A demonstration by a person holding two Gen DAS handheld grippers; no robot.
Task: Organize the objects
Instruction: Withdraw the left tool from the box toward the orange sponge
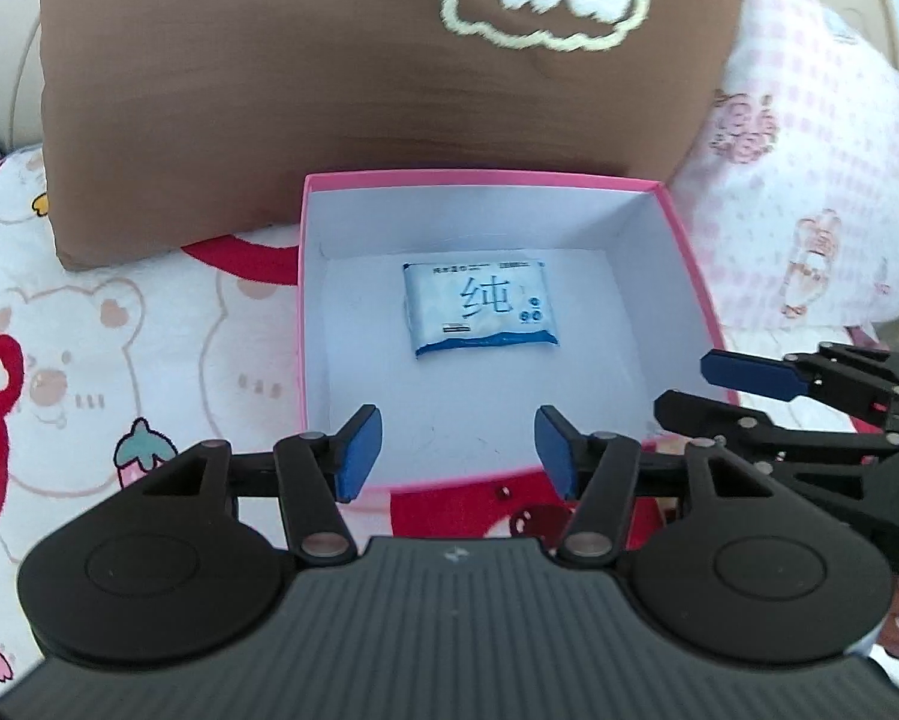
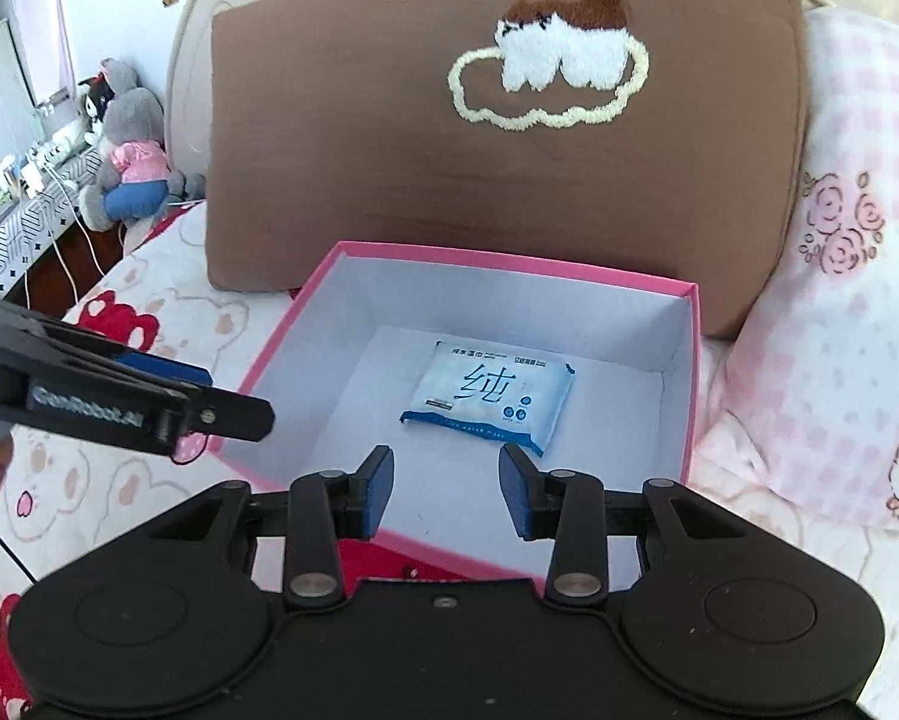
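Left wrist view: your left gripper [image 1: 458, 450] has its jaws spread apart, holding nothing, over the near rim of the pink box [image 1: 686, 240]. The wipes packet [image 1: 479, 309] lies flat on the box floor at 12 o'clock from the jaws. Your right gripper [image 1: 725, 390] enters at 3 o'clock; its jaws also stand apart and hold nothing. A brown pillow [image 1: 329, 90] stands behind the box.

Right wrist view: your right gripper [image 2: 446, 492] is parted and holds nothing, above the near rim. The packet [image 2: 488, 396] rests at 12 o'clock, apart from the walls. Your left gripper [image 2: 209, 402] sits at 9 o'clock.
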